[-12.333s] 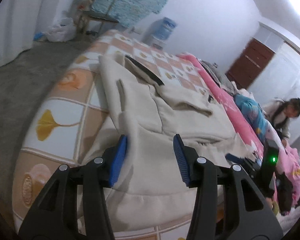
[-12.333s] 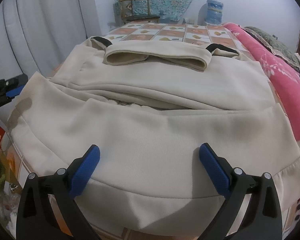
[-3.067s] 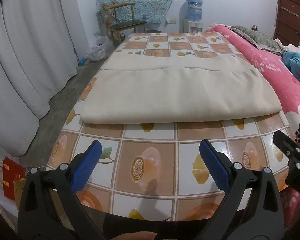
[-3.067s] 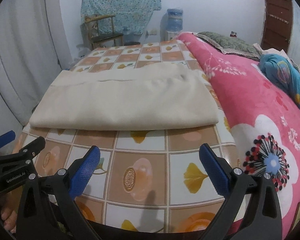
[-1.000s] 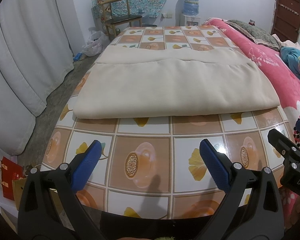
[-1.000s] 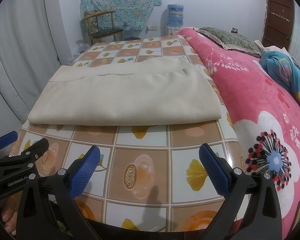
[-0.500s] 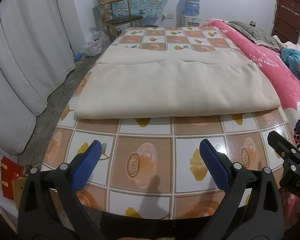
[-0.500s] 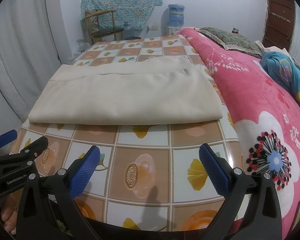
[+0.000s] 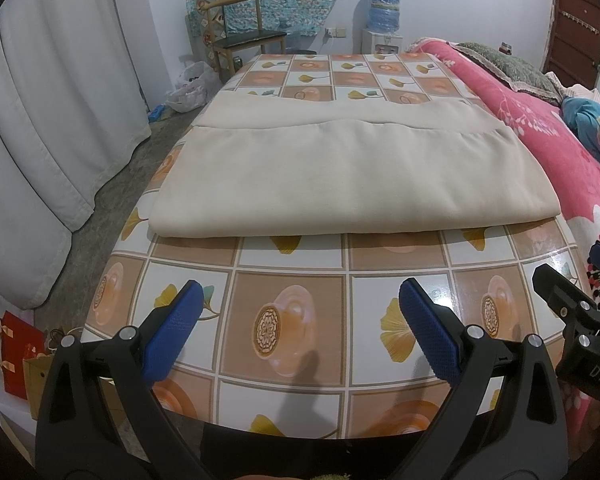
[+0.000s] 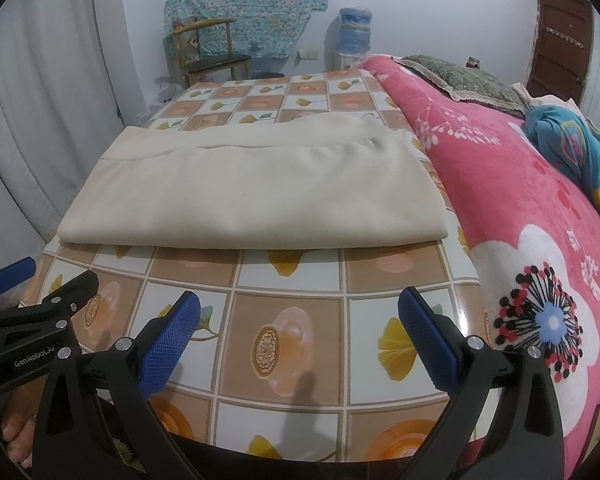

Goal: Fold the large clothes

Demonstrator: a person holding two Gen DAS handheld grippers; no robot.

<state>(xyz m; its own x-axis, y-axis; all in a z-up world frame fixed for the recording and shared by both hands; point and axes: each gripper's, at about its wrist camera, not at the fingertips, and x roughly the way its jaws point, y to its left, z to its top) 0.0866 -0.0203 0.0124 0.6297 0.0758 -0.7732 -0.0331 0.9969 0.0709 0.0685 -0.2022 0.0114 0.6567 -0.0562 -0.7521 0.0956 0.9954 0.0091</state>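
The garment (image 9: 340,176) lies on the table (image 9: 292,276) as a flat cream rectangle, its near edge a thick, rounded fold running straight across. At the far side a lower layer sticks out past the top layer as a narrow band, so the edges do not quite line up there. No sleeves, collar or loose corners show; everything is tucked inside the stack. From the right wrist view the garment (image 10: 256,188) sits square to the table edge, its right side just beside the pink blanket (image 10: 520,208).

The left gripper (image 9: 298,320) hangs over bare table on the near side of the garment, well apart from it, jaws spread wide with nothing between them. The right gripper (image 10: 298,322) is the same: jaws wide apart, empty, short of the cloth.

Judging by this, the folding looks done or nearly so. What may be left is one more fold to halve the rectangle, or a tidy of the uneven far edge; the pictures alone cannot settle which, if either, is intended.

Beyond the table stand a chair (image 9: 244,36) and a water dispenser (image 9: 382,20); curtains (image 9: 40,120) hang on the left.
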